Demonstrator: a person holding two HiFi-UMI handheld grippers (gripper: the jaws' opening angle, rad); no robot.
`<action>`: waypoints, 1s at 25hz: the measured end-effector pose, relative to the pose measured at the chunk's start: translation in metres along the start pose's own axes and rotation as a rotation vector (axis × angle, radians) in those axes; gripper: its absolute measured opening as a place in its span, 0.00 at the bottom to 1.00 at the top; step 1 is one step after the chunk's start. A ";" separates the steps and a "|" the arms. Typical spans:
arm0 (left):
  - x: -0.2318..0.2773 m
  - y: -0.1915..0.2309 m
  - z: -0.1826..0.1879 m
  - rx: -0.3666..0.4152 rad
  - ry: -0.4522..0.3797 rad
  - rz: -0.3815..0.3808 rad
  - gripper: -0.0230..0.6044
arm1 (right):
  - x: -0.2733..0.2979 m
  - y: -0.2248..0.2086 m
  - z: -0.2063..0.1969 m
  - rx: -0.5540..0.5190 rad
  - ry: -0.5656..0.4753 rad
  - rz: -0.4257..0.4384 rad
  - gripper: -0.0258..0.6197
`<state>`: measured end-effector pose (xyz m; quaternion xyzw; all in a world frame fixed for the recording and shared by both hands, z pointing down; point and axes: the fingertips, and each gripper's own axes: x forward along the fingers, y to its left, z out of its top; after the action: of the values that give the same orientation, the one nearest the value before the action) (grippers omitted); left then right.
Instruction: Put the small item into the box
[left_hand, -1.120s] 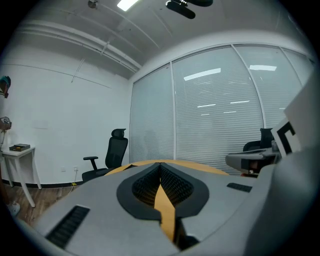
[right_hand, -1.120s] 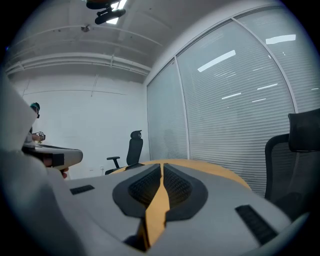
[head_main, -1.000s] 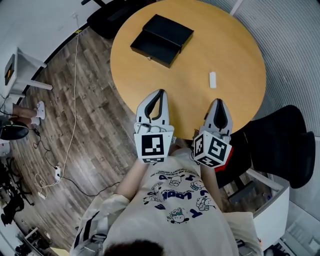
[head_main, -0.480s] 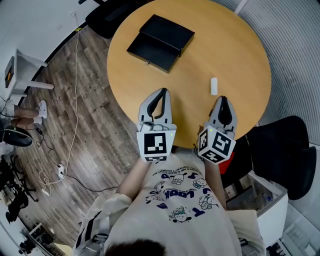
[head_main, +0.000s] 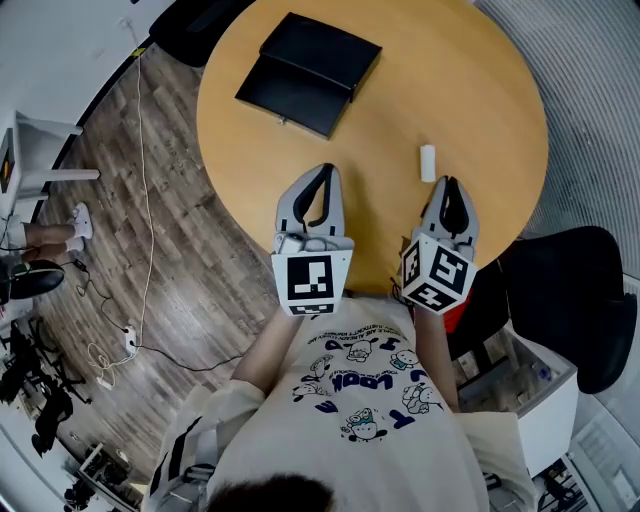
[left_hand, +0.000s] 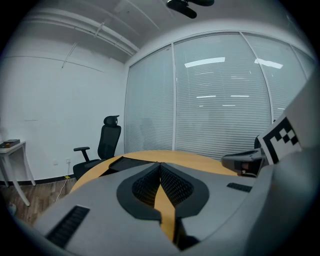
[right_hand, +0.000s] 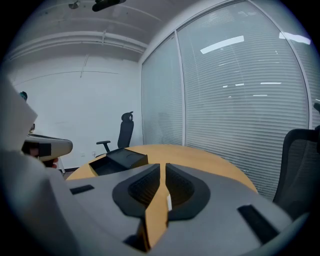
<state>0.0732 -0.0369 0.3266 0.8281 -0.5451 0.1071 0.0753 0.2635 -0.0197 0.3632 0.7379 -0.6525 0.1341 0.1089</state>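
Observation:
The black box (head_main: 305, 73) lies open on the far left of the round wooden table (head_main: 480, 90), its lid folded back. The small white item (head_main: 427, 162) lies on the right side of the table. My right gripper (head_main: 450, 183) is shut and empty, its tip just short of the item, which shows low past the fingertips in the right gripper view (right_hand: 169, 202). My left gripper (head_main: 324, 170) is shut and empty over the table's near edge, well short of the box (left_hand: 125, 162). The right gripper view also shows the box (right_hand: 118, 160) ahead to the left.
A black office chair (head_main: 585, 290) stands at the right, close to the table's edge, and another chair (left_hand: 107, 145) is beyond the far left side. A white cable (head_main: 140, 200) runs over the wooden floor on the left. Window blinds (right_hand: 240, 100) line the far wall.
Both grippers have moved forward over the table's near edge. The right gripper's tip has come close to the white item. Both stay shut.

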 end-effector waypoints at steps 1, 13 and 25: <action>0.005 -0.002 -0.001 0.002 0.007 -0.010 0.06 | 0.004 -0.001 -0.002 0.000 0.009 -0.003 0.10; 0.058 -0.012 -0.029 0.002 0.112 -0.103 0.06 | 0.052 -0.016 -0.042 -0.010 0.158 -0.032 0.14; 0.103 -0.005 -0.056 -0.011 0.186 -0.127 0.06 | 0.097 -0.024 -0.080 -0.040 0.284 -0.021 0.25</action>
<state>0.1125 -0.1129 0.4078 0.8470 -0.4828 0.1753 0.1368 0.2941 -0.0806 0.4723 0.7159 -0.6253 0.2232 0.2162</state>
